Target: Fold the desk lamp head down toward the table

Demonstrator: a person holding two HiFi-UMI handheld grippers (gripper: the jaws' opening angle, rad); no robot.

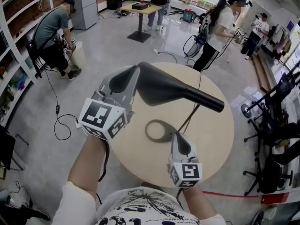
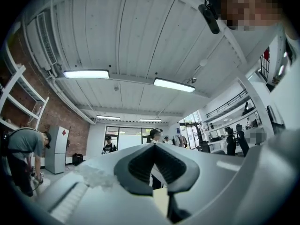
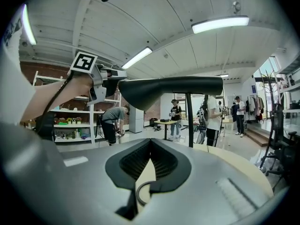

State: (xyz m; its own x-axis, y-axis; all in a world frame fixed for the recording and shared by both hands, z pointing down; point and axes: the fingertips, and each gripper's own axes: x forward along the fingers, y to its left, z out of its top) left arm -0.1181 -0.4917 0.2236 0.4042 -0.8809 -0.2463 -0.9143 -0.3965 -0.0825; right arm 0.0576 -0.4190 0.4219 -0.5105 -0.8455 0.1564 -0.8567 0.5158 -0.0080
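Left gripper [image 1: 130,78] at black lamp head [image 1: 174,91] above round table [image 1: 216,142].

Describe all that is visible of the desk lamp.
The desk lamp looks like matte black plastic. Its long head, wide at the left and narrowing to the right, hangs about level above the round table. A thin stem goes down to a flat grey ring base. The left gripper is at the wide end; the right gripper, jaws together, is at the base.

Right of the lamp head [image 1: 173,89] the table [image 1: 211,142] lies open; beneath it the ring base [image 1: 149,131] and stem [image 1: 190,118] block passage.
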